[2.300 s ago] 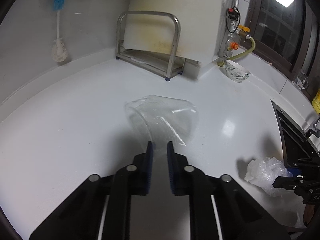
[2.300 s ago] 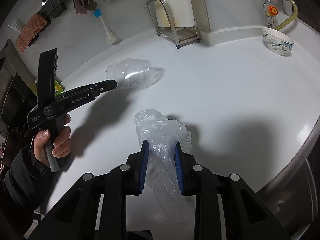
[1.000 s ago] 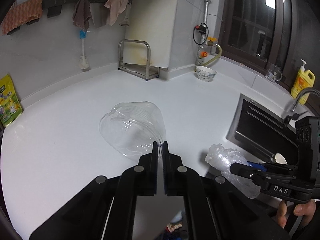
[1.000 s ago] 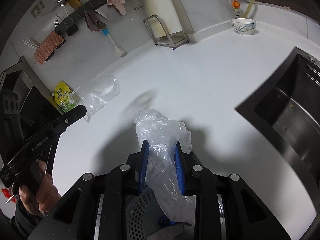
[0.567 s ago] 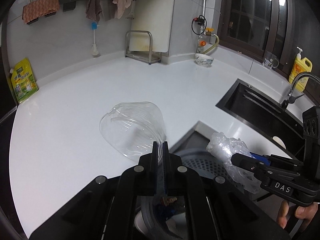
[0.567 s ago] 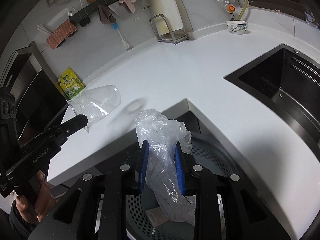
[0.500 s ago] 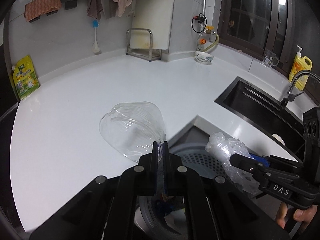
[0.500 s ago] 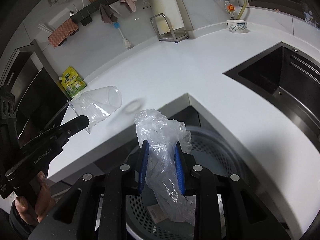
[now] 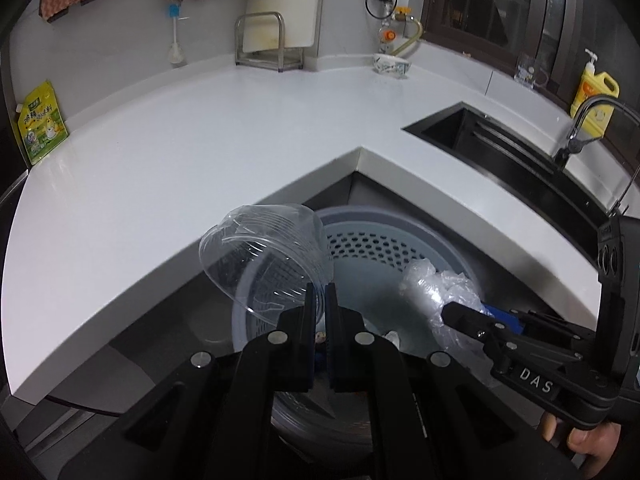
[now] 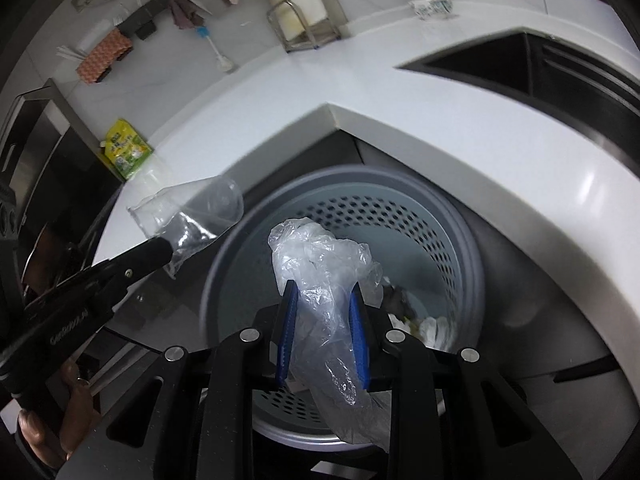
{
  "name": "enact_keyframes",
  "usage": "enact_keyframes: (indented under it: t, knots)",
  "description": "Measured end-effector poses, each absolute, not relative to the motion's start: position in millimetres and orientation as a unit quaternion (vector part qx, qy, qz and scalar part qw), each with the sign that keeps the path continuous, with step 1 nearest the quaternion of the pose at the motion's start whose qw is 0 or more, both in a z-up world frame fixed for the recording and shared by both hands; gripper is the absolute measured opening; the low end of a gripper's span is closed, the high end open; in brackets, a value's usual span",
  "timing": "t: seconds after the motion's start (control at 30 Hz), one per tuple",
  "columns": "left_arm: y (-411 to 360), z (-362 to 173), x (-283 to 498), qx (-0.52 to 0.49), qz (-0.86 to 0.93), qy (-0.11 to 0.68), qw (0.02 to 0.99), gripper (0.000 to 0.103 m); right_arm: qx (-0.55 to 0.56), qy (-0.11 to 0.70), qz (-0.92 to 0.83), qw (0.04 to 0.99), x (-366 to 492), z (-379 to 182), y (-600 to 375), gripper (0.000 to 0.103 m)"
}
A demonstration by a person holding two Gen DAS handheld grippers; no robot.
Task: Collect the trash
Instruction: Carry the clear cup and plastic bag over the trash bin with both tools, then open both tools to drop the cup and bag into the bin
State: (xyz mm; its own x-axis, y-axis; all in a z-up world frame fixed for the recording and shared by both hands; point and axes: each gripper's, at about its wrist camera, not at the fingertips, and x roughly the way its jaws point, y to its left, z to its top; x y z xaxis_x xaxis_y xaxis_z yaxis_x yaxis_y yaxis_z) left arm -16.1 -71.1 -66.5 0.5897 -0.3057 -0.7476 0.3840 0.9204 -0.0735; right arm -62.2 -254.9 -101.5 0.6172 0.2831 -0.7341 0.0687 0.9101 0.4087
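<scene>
The left gripper (image 9: 320, 294) was clamped tight on the rim of a clear plastic cup (image 9: 266, 256), its jaws nearly touching with only the thin wall between them. The cup lay tilted on its side in the air, mouth toward the left, hanging over the near left rim of a grey perforated trash basket (image 9: 400, 240) that stood on the floor below the inner corner of the white countertop (image 9: 200, 152).

The right gripper (image 10: 322, 300) pinched a crumpled clear plastic bag (image 10: 320, 256) between its blue pads (image 10: 289, 320), the jaws at a narrow gap filled by the plastic. The bunched top stood above the fingertips and a loose tail drooped down toward the camera. That bag hung directly above the basket's opening, where some white scraps (image 10: 436, 326) lay at the bottom.

On the far side of the counter stood a metal rack (image 9: 260, 42) with a white cutting board (image 9: 286, 4), and a small patterned bowl (image 9: 392, 67) to its right. A black sink (image 9: 500, 152) sat on the right with a yellow soap bottle (image 9: 594, 94) beyond it. A yellow-green pouch (image 9: 38, 124) leaned at the far left.
</scene>
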Motion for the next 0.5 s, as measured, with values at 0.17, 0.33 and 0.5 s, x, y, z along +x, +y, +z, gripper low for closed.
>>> enact_keyframes:
  t: [0.17,0.33,0.5]
  knots:
    - [-71.6,-82.5,-15.9,0.054,-0.185,0.430,0.882,0.005,0.219,0.444,0.056,0.867,-60.8,-117.3,-259.2,0.026]
    - [-68.4,-88.5,-13.2,0.049,-0.178,0.443,0.877,0.006,0.224,0.440,0.055,0.868,-59.7,-120.0,-260.3,0.033]
    - [-63.1,-90.6,-11.8,0.038,-0.166,0.447,0.878,0.034,0.227,0.424,0.048,0.876,-62.7,-114.1,-264.8,0.051]
